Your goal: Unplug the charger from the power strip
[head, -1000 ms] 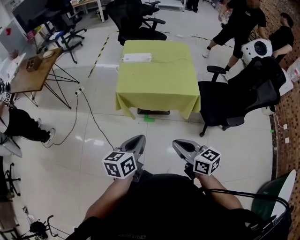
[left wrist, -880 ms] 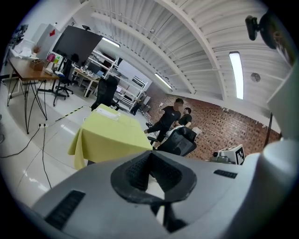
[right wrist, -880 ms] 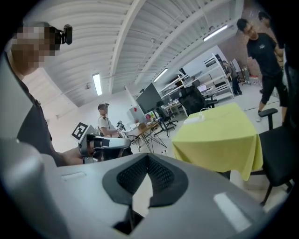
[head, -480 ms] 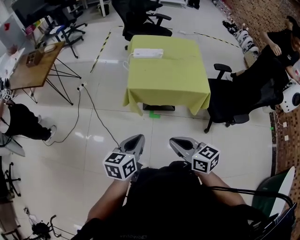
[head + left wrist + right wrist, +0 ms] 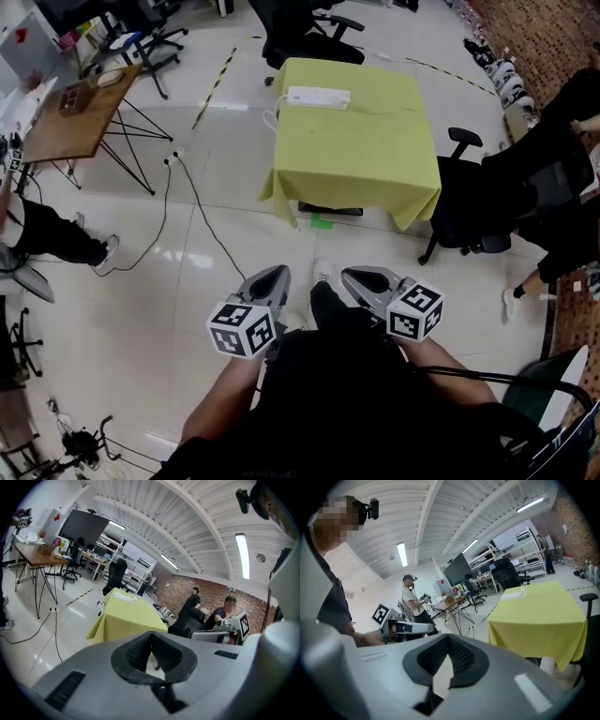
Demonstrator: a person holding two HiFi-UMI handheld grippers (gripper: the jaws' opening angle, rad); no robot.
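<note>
Holding both claws low before my waist, I judge the job not yet begun. My left claw (image 5: 270,278) and right claw (image 5: 361,279) are each pinched fully closed on nothing. They sit side by side, tipped slightly downward over the tiled floor (image 5: 178,300). Well ahead stands the table (image 5: 361,159) under its yellow-green cloth. The white power strip (image 5: 319,97) lies at its far edge, and a white cable (image 5: 271,119) loops off that corner. The charger is too small to pick out from here. Reaching the table, gripping and pulling all remain.
</note>
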